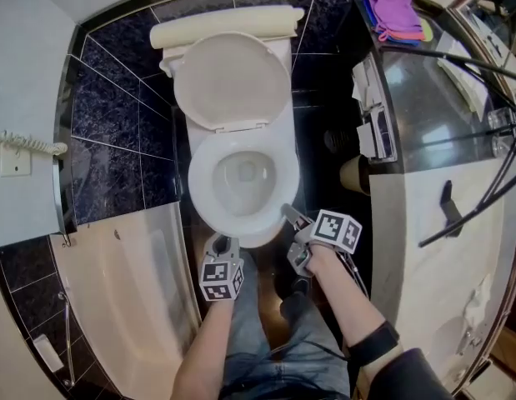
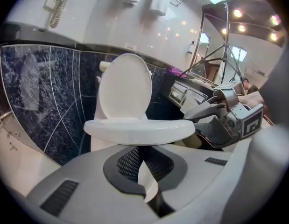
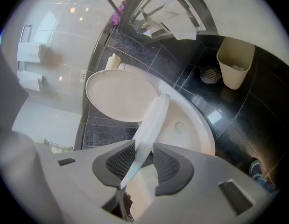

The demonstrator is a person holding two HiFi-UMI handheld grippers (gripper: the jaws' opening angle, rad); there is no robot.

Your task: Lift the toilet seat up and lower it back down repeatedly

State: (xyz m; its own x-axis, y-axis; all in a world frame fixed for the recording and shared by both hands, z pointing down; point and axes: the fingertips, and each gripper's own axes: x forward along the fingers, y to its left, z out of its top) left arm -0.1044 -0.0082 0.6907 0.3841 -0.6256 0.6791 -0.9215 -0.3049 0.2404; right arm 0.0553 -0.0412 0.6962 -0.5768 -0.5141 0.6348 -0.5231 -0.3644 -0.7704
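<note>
**Right gripper view — toilet seat (image 3: 152, 120) cradled, not clamped**

Right gripper view: the seat's thin front rim is seen edge-on, threaded between the jaws of the right gripper (image 3: 144, 146), which stand apart. The rim is laid against one pad (image 3: 121, 162), while a dark sliver shows at the other pad (image 3: 168, 164). The seat is therefore judged to be carried loosely rather than pinched. Below it the bowl (image 3: 193, 129) is exposed, so the seat is lifted clear of the porcelain at the front. The lid (image 3: 118, 96) is stood back behind it.

In the left gripper view the seat is shown as a level white slab lying across the tips of the left gripper (image 2: 143, 154). Its jaws are drawn together with nothing clamped between them. The tips are judged to be tucked beneath the rim as a prop, though actual contact cannot be confirmed.

From the head view both grippers are placed at the near end of the bowl, one to each side of the ring's front, opposite the hinge (image 1: 241, 127).

The seat is likely to be light, stiff moulded plastic — glossy, and therefore slippery against the pads. It is best taken at the front rim, farthest from the hinge, where least effort is needed and the section is thin enough to be enclosed. If released part-way, it could be expected to drop onto the bowl with a knock, so a controlled lowering is advised.
</note>
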